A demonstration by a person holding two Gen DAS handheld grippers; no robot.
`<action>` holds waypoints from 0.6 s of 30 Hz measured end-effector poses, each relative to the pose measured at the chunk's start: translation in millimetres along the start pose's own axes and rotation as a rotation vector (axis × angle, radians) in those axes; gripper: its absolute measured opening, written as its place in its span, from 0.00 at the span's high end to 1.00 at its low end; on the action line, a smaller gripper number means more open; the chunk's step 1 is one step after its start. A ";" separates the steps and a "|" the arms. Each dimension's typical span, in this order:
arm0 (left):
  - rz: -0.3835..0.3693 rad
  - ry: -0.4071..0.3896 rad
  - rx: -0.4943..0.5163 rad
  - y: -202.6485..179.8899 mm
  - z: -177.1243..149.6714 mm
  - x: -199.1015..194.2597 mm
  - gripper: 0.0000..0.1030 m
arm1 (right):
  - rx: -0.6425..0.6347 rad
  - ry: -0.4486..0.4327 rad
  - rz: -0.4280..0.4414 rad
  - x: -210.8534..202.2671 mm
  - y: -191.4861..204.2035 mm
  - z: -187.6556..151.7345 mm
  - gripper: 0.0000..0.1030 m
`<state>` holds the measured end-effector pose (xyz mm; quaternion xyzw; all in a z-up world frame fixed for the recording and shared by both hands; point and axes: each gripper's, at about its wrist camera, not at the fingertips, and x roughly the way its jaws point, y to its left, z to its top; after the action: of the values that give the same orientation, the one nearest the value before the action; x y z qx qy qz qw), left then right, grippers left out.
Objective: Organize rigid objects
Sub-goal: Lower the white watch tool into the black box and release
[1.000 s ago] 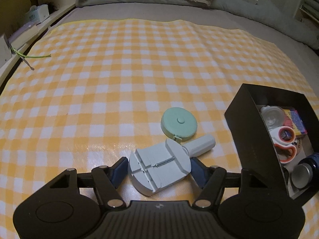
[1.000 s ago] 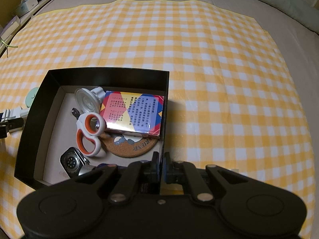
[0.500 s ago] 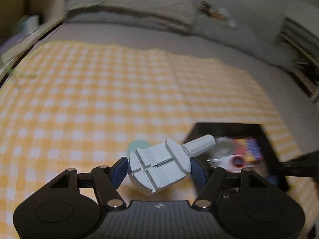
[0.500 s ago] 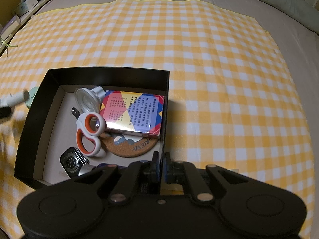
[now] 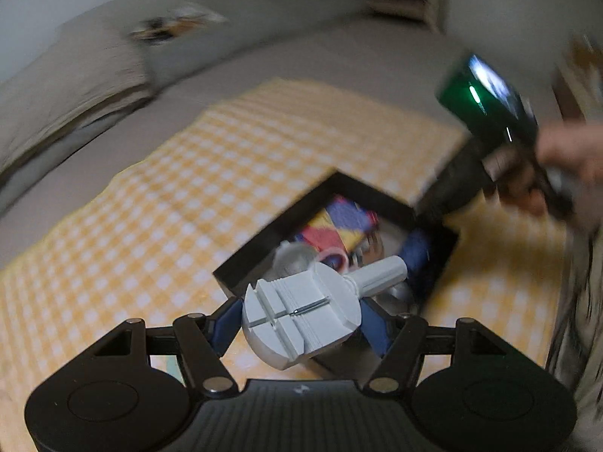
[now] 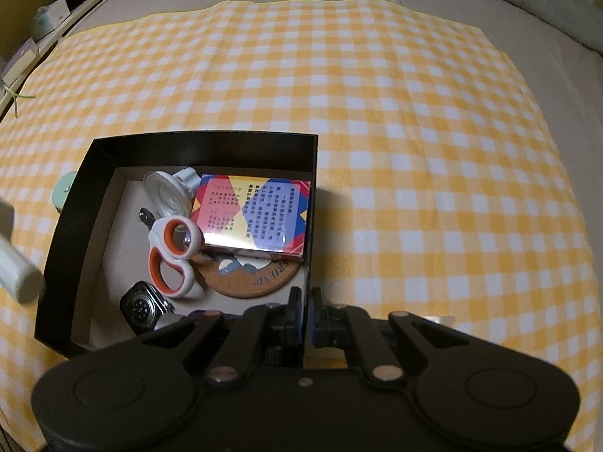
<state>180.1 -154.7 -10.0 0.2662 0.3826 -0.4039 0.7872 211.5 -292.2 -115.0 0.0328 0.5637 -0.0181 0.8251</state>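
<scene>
Our left gripper (image 5: 299, 314) pinches the grey tool (image 5: 301, 310) at lower centre, carried above the near corner of the black box (image 5: 271, 231). Our right gripper (image 6: 306, 312), jaws pressed together on the box's near wall (image 6: 307, 282) at lower centre, steadies it. To do this well, we should lower the tool over the bare floor at the box's left, clear of the scissors (image 6: 173, 252) and watch (image 6: 141, 309), then release. The green tape (image 6: 62, 192) waits outside, at the left wall.

Matt grey plastic tool (image 5: 301, 316), matt black cardboard box (image 6: 203, 145), checked cloth (image 6: 414, 132)
</scene>
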 end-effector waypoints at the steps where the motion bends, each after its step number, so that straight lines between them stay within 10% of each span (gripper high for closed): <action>1: -0.003 0.041 0.069 -3.7 4.2 3.6 0.34 | -0.005 -0.001 0.000 0.1 0.2 0.2 0.96; 15: -0.127 0.289 0.809 -16.0 20.8 66.0 0.34 | 0.002 0.005 0.037 -8.6 -4.9 -8.4 0.96; 18: -0.176 0.307 0.841 -15.8 25.5 76.8 0.34 | 0.006 0.008 0.039 -9.0 -4.8 -8.6 0.96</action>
<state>206.0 -215.0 -60.0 0.5861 0.3189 -0.5451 0.5076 199.9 -296.4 -109.9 0.0465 0.5663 -0.0034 0.8229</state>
